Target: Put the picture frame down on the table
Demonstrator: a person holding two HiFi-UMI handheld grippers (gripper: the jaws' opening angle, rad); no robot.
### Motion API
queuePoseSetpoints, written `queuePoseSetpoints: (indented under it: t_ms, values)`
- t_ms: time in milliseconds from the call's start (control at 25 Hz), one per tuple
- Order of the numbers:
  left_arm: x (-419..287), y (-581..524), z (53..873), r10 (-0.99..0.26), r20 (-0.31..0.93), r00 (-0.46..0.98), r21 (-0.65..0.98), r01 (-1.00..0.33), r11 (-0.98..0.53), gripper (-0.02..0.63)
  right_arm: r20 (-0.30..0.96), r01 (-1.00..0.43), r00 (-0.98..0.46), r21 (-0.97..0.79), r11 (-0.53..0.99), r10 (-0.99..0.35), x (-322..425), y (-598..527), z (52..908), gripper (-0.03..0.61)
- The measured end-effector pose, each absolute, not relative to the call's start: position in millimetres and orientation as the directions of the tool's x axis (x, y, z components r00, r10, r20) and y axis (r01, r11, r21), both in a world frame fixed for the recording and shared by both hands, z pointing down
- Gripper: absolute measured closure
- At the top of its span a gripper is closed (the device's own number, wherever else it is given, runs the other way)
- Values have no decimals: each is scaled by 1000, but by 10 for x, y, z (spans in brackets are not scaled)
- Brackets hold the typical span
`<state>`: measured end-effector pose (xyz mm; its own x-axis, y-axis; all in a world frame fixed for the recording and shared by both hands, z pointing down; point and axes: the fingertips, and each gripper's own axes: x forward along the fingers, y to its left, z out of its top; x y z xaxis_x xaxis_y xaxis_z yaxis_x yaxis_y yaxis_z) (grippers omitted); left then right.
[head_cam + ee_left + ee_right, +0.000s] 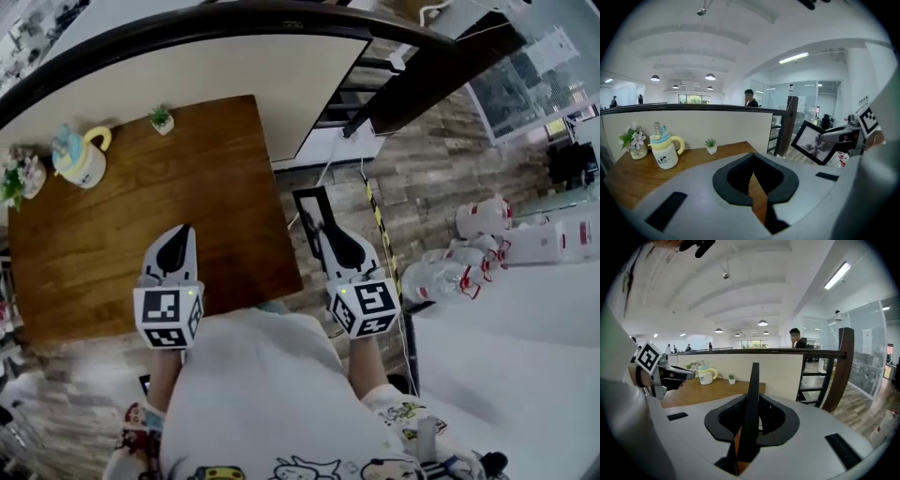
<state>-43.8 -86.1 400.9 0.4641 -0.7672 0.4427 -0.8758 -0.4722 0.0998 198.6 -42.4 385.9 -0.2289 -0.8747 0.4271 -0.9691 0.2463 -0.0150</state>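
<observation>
A black picture frame [312, 211] with a grey photo is clamped in my right gripper [322, 228], which is shut on its lower edge. It hangs just off the right edge of the brown wooden table [216, 187], over the plank floor. In the right gripper view the frame [751, 394] stands edge-on between the pads. In the left gripper view the frame [813, 142] shows tilted at the right. My left gripper [182, 232] hovers over the table's near edge, jaws together and empty, with only table wood showing behind the tips [752, 168].
A white mug with a yellow handle [82, 157], a flower vase [19, 173] and a small potted plant [162, 119] stand along the table's far side. A dark railing [281, 19] and white partition run behind. White plastic bags [469, 253] lie on the floor at right.
</observation>
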Motion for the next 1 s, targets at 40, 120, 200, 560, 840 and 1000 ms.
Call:
queuePoseSetpoints:
  t_ms: [40,120,200,560,840,1000]
  values:
    - [-456,-872,4010,-778,442,447,98,-886,-454,611,425,-962,-254,-18,273,-869,1948,-484,3864,520]
    - [-504,-879,4009,-797,441,413,92,-904,-418,610,422,-946,-303,-24,324,-854,1863,-586,3886,520]
    - [-566,-872,4007,-813,442,379,84,-920,-383,611,420,-930,-346,-32,367,-839,1783,-668,3909,520]
    - [-939,-783,4033,-844,457,279,73,-958,-277,611,428,-891,-428,-50,452,-796,1527,-857,3975,520]
    - [-1100,-805,4012,-844,459,277,79,-959,-272,611,435,-893,-423,-51,448,-795,1398,-968,3972,520]
    - [-1100,-834,4021,-840,462,286,84,-956,-279,611,436,-889,-430,-52,455,-791,1357,-1031,3956,520]
